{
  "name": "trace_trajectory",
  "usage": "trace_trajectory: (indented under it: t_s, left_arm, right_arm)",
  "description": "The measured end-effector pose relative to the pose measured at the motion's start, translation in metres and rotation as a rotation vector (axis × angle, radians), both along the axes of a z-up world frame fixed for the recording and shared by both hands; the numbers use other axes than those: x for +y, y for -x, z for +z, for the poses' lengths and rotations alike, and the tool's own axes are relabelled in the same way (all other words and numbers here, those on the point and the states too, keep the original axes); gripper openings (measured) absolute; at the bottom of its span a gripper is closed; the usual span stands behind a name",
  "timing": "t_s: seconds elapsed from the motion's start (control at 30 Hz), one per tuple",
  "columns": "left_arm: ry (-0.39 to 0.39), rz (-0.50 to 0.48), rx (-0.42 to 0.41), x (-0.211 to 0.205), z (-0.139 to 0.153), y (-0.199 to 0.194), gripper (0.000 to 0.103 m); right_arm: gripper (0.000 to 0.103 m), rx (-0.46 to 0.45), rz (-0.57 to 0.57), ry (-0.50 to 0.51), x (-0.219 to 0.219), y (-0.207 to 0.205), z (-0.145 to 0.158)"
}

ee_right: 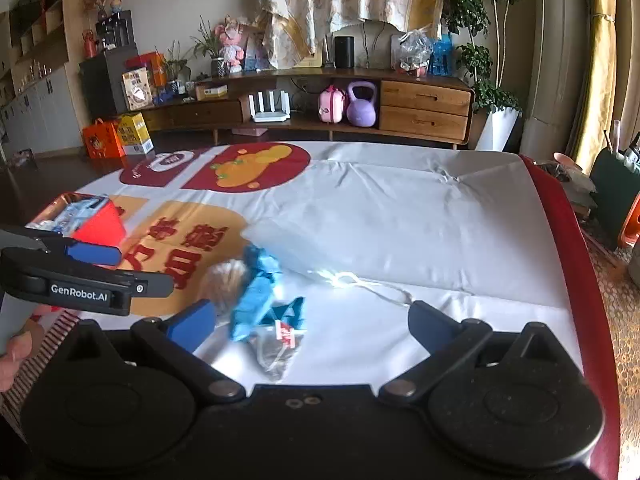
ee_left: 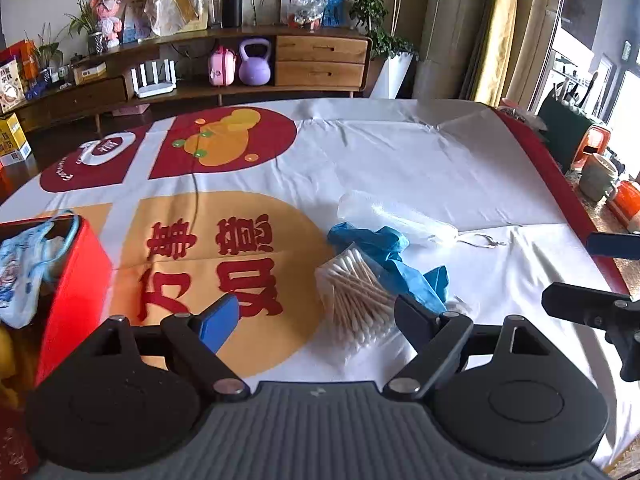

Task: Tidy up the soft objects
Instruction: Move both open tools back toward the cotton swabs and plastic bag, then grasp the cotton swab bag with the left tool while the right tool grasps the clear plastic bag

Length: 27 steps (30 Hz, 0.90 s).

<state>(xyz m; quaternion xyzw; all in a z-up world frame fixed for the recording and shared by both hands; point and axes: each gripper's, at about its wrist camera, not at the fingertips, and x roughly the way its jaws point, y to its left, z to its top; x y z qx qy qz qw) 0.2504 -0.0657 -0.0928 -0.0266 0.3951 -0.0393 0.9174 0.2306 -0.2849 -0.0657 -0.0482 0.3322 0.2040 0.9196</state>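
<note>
A crumpled blue glove [ee_left: 394, 258] lies on the table cloth, with a clear bag of cotton swabs [ee_left: 354, 294] against its left side and a clear plastic bag [ee_left: 394, 218] behind it. My left gripper [ee_left: 316, 312] is open and empty, just short of the swabs. In the right wrist view the blue glove [ee_right: 258, 294], the swabs [ee_right: 226, 280] and a small clear packet with a red label [ee_right: 276, 342] lie between the open fingers of my right gripper [ee_right: 312, 324]. A red box [ee_left: 76, 284] at the left holds a pale blue cloth item [ee_left: 22, 268].
The table cloth [ee_left: 400, 160] is white with red and orange prints. The table's red edge [ee_left: 560, 188] runs along the right. A white string [ee_right: 376, 286] lies right of the glove. A wooden sideboard [ee_left: 280, 60] stands beyond the table.
</note>
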Motion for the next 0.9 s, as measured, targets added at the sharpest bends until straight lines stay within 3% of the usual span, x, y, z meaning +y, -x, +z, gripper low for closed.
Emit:
trace_trajectory:
  t_s: [0.23,0.43,0.9]
  left_arm:
    - [-0.003,-0.023,0.051,-0.013,-0.021,-0.022,0.085]
    - [0.043,-0.001,0.089,-0.013,-0.032,-0.038,0.085]
    - [0.167,0.01,0.163,-0.009,-0.053,-0.062,0.085]
  right_arm:
    - [0.099,0.02,-0.001,0.022,-0.002,-0.029,-0.012]
    - [0.095,0.061,0.014,0.05,0.005,-0.063,-0.024]
    - [0.072,0.108,0.066,0.153,0.05,-0.118,-0.062]
